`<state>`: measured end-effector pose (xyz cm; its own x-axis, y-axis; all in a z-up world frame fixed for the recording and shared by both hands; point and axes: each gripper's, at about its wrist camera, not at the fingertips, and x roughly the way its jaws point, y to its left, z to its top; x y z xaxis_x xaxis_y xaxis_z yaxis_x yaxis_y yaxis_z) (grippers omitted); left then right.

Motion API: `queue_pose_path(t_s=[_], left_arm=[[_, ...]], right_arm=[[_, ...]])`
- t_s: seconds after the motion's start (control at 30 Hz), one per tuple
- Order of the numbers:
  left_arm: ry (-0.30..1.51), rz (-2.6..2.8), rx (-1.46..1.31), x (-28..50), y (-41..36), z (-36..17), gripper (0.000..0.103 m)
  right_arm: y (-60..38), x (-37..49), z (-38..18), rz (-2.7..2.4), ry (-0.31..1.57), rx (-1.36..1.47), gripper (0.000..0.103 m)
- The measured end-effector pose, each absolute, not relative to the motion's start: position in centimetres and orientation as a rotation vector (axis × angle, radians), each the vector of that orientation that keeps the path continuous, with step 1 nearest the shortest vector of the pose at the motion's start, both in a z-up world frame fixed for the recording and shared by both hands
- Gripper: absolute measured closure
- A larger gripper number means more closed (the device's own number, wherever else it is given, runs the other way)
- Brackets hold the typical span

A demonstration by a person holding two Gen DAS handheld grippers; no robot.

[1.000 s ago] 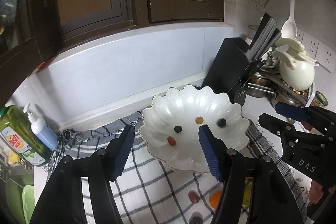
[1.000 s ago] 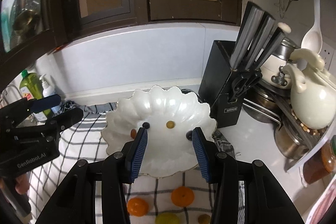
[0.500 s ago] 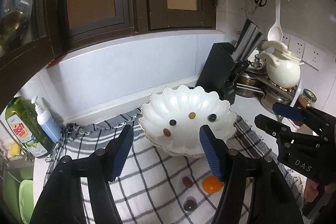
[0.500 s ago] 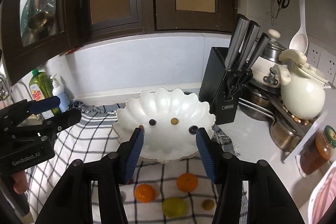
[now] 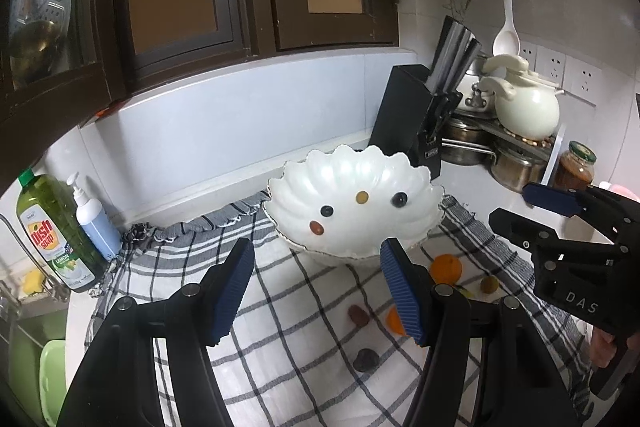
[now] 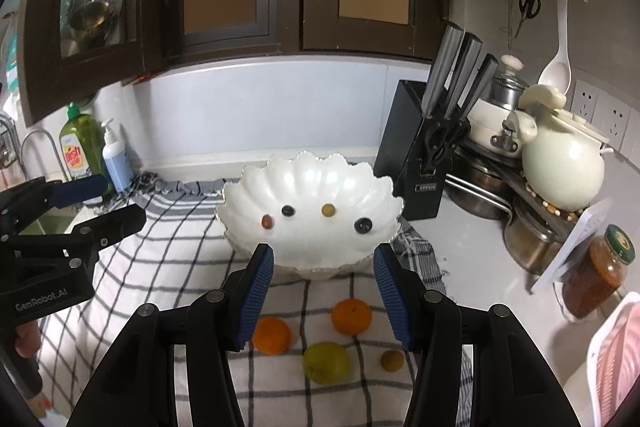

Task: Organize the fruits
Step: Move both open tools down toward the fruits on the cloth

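Both grippers have drawn back from the white bowl (image 6: 312,187) at frame centre, right gripper (image 6: 323,291) and left gripper (image 5: 316,291) jaws released and empty, exposing the oranges (image 6: 351,315) on the tabletop cloth below for picking.

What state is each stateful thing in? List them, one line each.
Left hand-held gripper: open, empty.
Right hand-held gripper: open, empty.
White scalloped bowl: upright on the checked cloth, four small fruits inside.
Oranges: two, loose on the cloth, outside the bowl.
Green fruit: loose on the cloth.
Knife block: upright, knives seated.
Jar: lid on.
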<state>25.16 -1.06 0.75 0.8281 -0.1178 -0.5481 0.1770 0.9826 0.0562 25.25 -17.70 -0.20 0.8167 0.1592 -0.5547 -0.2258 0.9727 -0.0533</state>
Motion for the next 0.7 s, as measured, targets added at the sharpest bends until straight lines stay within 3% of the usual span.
queue_pose_path(t_s=[0.7], left_arm=[[0.701, -0.165, 0.070, 23.7, -2.0, -5.1, 0.038]], right_arm=[[-18.5, 23.5, -5.8, 0.211, 0.671, -0.135, 0.050]])
